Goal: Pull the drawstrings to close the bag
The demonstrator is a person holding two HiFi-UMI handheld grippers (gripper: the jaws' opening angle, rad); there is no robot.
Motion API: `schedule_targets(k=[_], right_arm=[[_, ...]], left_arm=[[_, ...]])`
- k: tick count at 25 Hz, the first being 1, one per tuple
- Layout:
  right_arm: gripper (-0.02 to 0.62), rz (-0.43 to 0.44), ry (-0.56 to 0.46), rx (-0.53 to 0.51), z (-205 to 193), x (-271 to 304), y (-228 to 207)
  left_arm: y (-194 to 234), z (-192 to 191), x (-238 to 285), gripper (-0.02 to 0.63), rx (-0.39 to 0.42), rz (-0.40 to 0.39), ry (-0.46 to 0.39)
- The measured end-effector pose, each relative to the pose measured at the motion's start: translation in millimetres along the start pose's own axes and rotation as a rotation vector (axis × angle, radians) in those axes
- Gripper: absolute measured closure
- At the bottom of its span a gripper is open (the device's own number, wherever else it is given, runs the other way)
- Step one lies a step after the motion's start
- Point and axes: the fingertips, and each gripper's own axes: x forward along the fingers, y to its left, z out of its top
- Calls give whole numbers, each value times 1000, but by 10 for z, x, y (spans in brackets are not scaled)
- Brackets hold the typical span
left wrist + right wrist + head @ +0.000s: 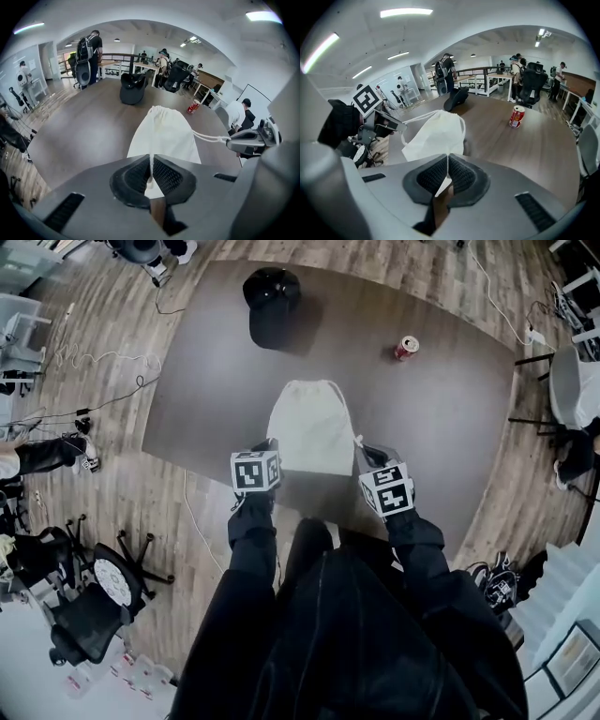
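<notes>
Cream cloth bag (309, 427) lies on the table (450, 427), its far mouth seemingly gathered already. The left hand-held gripper (150, 164) and right hand-held gripper (447, 164) each clamp a drawstring (208, 136). Pulling them apart should finish cinching.

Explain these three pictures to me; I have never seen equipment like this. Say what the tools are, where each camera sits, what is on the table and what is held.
There is no robot here: a person holds a two-jaw gripper in each hand. The overhead picture comes from a camera on the person's head, looking down at the left gripper and right gripper; the marked cubes are part of them. The other two pictures come from cameras riding on each gripper, looking along its jaws. On the brown table are a white bag, a black cap and a red can. Each gripper is shut on one of the bag's drawstrings.
</notes>
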Motion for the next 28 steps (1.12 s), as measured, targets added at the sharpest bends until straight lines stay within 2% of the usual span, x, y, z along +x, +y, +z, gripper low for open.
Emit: schedule_targets(k=[4, 10, 11, 13, 17, 21, 28], right_arm=[[566, 42, 27, 2, -156, 99, 188], [544, 73, 65, 13, -376, 119, 316], [519, 78, 72, 22, -413, 115, 339], [473, 86, 85, 34, -476, 110, 387], [445, 88, 90, 33, -543, 48, 521], [446, 69, -8, 27, -305, -158, 680], [490, 40, -271, -80, 700, -701, 1077]], left_arm=[[-3, -165, 45, 571, -52, -7, -9], [-5, -341, -10, 568, -74, -5, -24], [3, -384, -25, 553, -78, -4, -22], [-2, -458, -59, 466, -83, -11, -18], [-57, -565, -189, 460, -83, -25, -33], [-164, -532, -424, 460, -79, -42, -102], [-451, -86, -1093, 478, -38, -73, -300]])
